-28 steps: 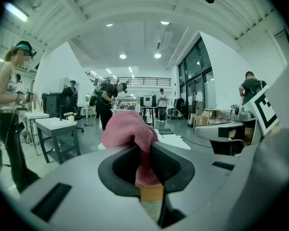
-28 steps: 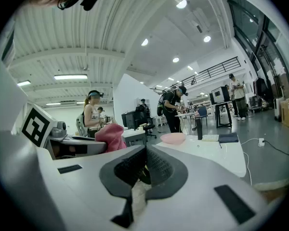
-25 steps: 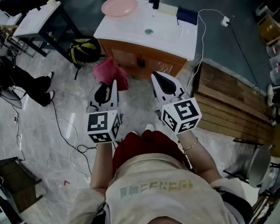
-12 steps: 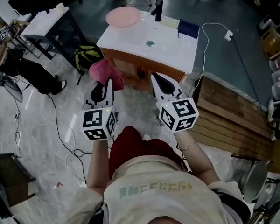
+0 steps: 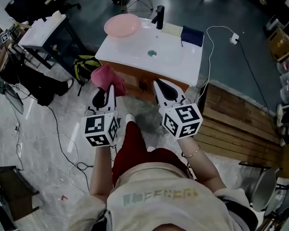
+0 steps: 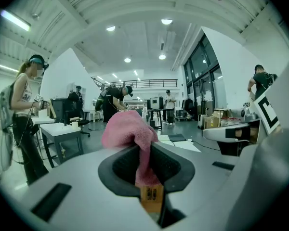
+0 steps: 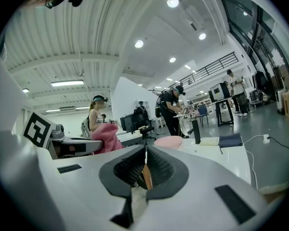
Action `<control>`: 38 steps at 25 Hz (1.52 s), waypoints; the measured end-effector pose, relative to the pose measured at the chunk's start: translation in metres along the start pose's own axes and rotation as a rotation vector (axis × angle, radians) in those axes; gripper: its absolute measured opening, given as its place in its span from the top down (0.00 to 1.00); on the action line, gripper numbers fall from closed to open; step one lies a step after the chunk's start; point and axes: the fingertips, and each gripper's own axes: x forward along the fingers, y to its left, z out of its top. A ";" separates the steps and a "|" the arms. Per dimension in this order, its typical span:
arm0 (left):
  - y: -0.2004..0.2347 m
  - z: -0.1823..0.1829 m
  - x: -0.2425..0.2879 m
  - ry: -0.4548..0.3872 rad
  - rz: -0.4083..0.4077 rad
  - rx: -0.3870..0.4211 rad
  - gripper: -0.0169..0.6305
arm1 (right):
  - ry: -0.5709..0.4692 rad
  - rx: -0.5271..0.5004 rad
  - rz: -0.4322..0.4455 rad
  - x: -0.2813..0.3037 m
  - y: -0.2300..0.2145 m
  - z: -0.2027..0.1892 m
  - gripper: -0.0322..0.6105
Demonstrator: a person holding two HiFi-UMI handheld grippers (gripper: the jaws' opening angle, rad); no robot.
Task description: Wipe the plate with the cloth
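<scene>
Nearest, the left claw [image 5: 108,91] is clenched on the pink cloth [image 5: 102,76]; the right claw [image 5: 159,85] is pinched shut on nothing. Ahead, the pink plate [image 5: 121,25] sits on the sink worktop's [image 5: 176,64] far left corner. Best to step closer and steady the plate's rim with the right claw before wiping.

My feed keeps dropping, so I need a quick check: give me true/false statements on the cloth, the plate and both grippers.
1. The left gripper is shut on the pink terry cloth. True.
2. The right gripper holds the pink round plate. False: its jaws are together with nothing between them, and the plate rests on the white sink counter.
3. The plate sits at the counter's far left corner, left of the black faucet. True.
4. The cloth is touching the plate. False: it is held in the air short of the counter, apart from the plate.
</scene>
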 end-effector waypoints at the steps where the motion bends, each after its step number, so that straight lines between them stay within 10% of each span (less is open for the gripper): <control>1: 0.003 0.000 0.009 0.001 -0.002 -0.003 0.87 | 0.003 0.001 -0.004 0.007 -0.005 0.000 0.89; 38: 0.205 0.015 0.291 0.073 -0.126 -0.065 0.87 | 0.145 0.033 -0.170 0.336 -0.082 0.011 0.89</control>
